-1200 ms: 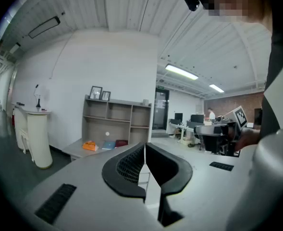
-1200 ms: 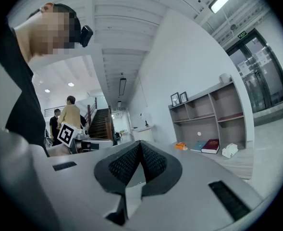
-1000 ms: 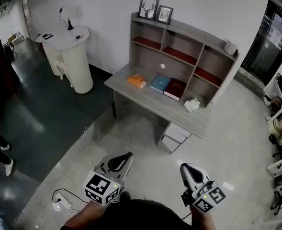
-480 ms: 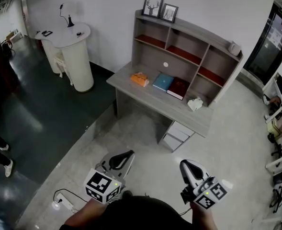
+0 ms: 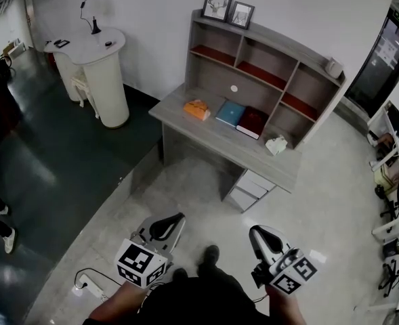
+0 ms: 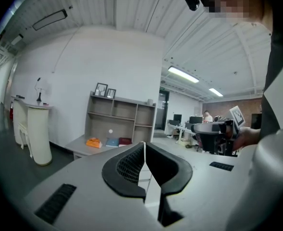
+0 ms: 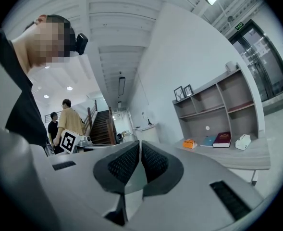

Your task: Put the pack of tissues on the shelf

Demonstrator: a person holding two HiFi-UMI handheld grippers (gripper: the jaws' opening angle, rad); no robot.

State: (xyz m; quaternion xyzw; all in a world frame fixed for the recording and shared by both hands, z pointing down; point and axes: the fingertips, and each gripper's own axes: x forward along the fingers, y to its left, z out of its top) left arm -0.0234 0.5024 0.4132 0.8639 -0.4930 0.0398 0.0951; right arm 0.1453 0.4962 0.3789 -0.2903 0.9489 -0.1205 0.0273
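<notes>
Ahead, what looks like the pack of tissues (image 5: 275,145), white and crumpled, lies at the right end of the desk (image 5: 206,137), under the shelf (image 5: 267,66). The left gripper (image 5: 165,227) and right gripper (image 5: 262,239) are both closed and empty, well short of the desk. Judging by that, this is the approach. Next, one claw must open around the pack.

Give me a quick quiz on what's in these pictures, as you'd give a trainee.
1. True or false: the left gripper and the right gripper are both shut, with nothing between their jaws.
2. What stands on top of the shelf unit? A. two picture frames B. a lamp C. a kettle
3. Fill in: beside the dark red book on the desk lies a ___ book.
Key: 1 true; 2 A; 3 blue book.
</notes>
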